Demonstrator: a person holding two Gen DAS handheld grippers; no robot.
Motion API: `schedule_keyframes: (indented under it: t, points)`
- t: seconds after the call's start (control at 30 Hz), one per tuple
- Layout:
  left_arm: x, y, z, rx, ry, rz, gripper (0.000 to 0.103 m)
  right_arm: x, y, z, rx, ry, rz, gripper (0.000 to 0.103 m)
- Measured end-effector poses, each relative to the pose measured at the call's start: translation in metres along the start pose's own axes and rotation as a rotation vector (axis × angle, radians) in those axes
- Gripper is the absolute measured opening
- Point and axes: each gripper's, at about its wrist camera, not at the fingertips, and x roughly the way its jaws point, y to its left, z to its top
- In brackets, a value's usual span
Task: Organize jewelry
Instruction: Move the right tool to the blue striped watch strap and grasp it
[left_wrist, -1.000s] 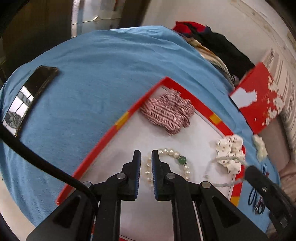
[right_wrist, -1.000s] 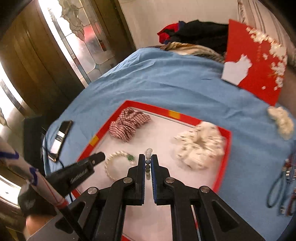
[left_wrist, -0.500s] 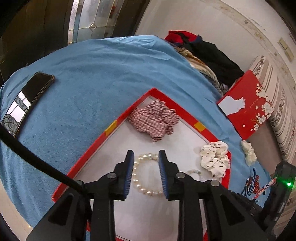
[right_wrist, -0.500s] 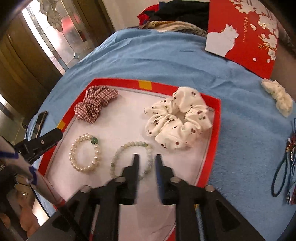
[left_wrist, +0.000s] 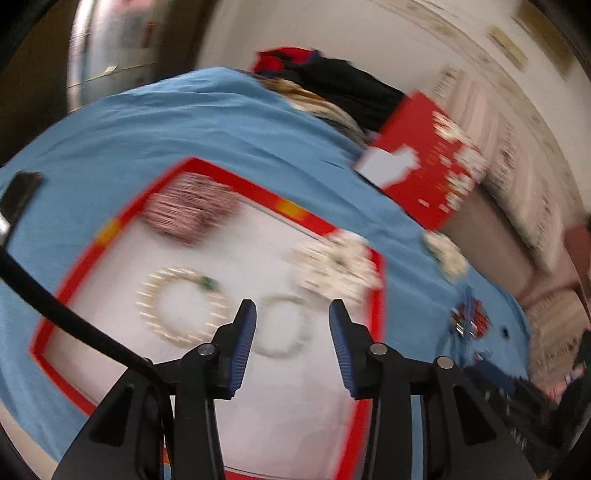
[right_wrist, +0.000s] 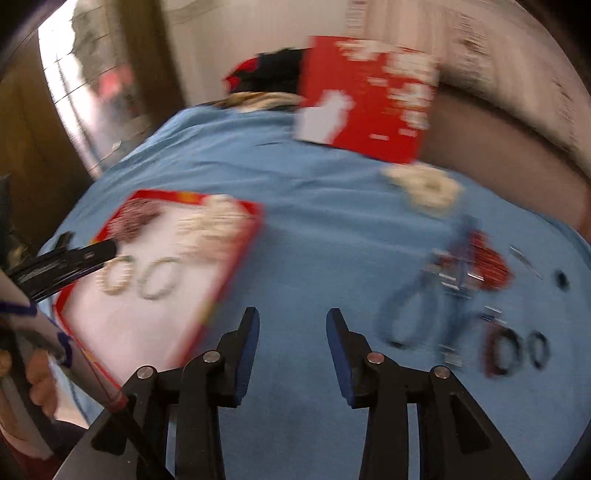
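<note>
A black phone (left_wrist: 18, 192) is lying at the far left edge of the table's blue cloth (left_wrist: 184, 129), well apart from the red-rimmed tray (left_wrist: 243, 181). Inside the tray, a red plaid scrunchie (left_wrist: 190, 212) is sitting in the far left corner, and nearer the camera a pearl bracelet (left_wrist: 181, 304) with one green bead is lying flat, just beside a pale green bead bracelet (left_wrist: 282, 325). The left gripper (left_wrist: 291, 308) is hovering over the tray with its jaws standing apart, having just been opening; the pale green bracelet is showing in the gap between them but lying on the tray floor, not pinched. A white dotted scrunchie (left_wrist: 338, 267) is resting against the tray's right rim. Further right, a red box (left_wrist: 424, 173) with white blossoms is leaning at the back of the table, and a small cream scrunchie (left_wrist: 445, 254) is lying on the cloth near it. In the right wrist view, everything is smeared by blur; the right gripper (right_wrist: 291, 319) is hanging over bare blue cloth, jaws parted and just opened, gripping nothing. To its right a blue hair tie (right_wrist: 410, 314), a red clip (right_wrist: 487, 264) and dark elastic loops (right_wrist: 517, 349) are lying scattered.
</note>
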Motion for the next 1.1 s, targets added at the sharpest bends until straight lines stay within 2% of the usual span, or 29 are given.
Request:
schedule_keyframes:
  t: [0.17, 0.33, 0.4, 0.5, 0.63, 0.77, 1.03, 1.07, 1.1]
  points:
    - [0.006, -0.056, -0.023, 0.148, 0.013, -0.045, 0.048, -0.014, -0.097, -0.011, 0.186, 0.005, -0.125, 0.041]
    - [0.025, -0.095, -0.044, 0.223, 0.067, -0.061, 0.048, -0.01, -0.143, -0.016, 0.278, 0.018, -0.141, 0.044]
    - [0.032, -0.106, -0.051, 0.25, 0.085, -0.059, 0.048, 0.0, -0.144, -0.017, 0.278, 0.033, -0.131, 0.053]
    - [0.042, -0.121, -0.059, 0.282, 0.105, -0.057, 0.048, 0.015, -0.137, -0.02, 0.259, 0.048, -0.12, 0.053]
    - [0.052, -0.129, -0.063, 0.293, 0.129, -0.051, 0.048, 0.033, -0.13, -0.016, 0.185, 0.04, -0.179, 0.053]
    - [0.06, -0.131, -0.065, 0.289, 0.153, -0.046, 0.048, 0.049, -0.129, -0.002, 0.148, 0.038, -0.201, 0.053]
    - [0.068, -0.129, -0.062, 0.269, 0.172, -0.036, 0.05, 0.094, -0.145, 0.016, 0.197, 0.099, -0.249, 0.053]
    - [0.069, -0.129, -0.062, 0.268, 0.174, -0.036, 0.05, 0.095, -0.147, 0.017, 0.203, 0.096, -0.254, 0.044]
    - [0.07, -0.129, -0.061, 0.267, 0.177, -0.035, 0.05, 0.095, -0.148, 0.018, 0.208, 0.097, -0.248, 0.031]
